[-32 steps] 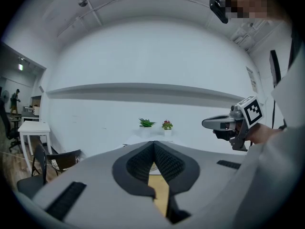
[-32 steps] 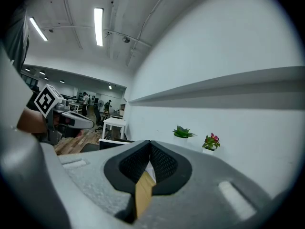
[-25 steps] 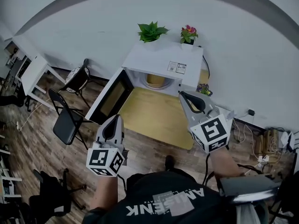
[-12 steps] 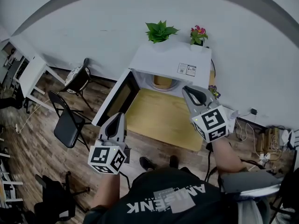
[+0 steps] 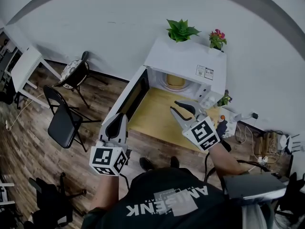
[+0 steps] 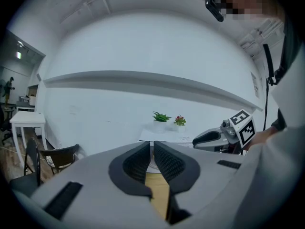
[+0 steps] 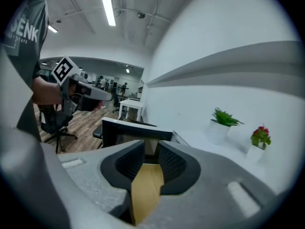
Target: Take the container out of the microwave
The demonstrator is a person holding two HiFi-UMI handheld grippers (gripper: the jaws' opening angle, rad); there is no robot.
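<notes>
A white microwave stands at the back of a wooden table, with its door swung open to the left. Inside sits a pale yellow container. My right gripper hangs over the table in front of the cavity. Its jaws are opening and nothing is between them; the right gripper view shows a gap with the door beyond. My left gripper is below the door's outer edge, shut and empty, and its own view shows the pads close together.
Two potted plants stand on the microwave's top. A clear bottle and an orange item sit at the table's right end. Folding chairs and a white table are on the left, cables on the right.
The right gripper has sunk from beside the microwave's front corner to over the table, and its jaws have parted. The left gripper has come closer to the open door.
</notes>
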